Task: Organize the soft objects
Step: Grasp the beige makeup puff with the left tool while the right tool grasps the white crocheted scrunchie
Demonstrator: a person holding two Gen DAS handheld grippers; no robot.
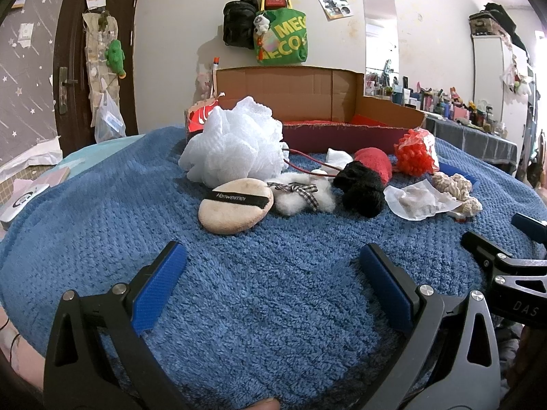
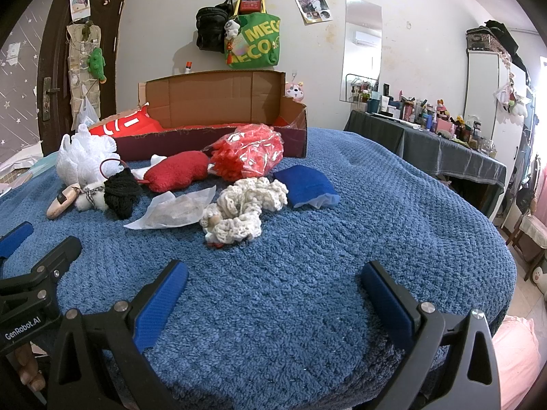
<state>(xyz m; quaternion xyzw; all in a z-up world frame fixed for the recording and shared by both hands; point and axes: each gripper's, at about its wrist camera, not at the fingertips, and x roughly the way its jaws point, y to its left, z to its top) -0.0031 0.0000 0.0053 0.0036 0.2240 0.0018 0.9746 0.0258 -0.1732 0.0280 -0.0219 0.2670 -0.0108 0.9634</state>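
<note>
Both grippers, left gripper [image 1: 273, 283] and right gripper [image 2: 273, 290], spread wide, empty, low in frame. Powder puff [image 1: 236, 205] just above left fingers, long axis tilted up-right; cardboard box [image 1: 307, 102] behind. Left nearer.

White wall [image 2: 410, 17], dark door [image 2: 54, 68]

a home bedroom: door [image 2: 54, 68], hung bags [image 2: 253, 41], cluttered dresser [image 2: 444, 143].
</note>
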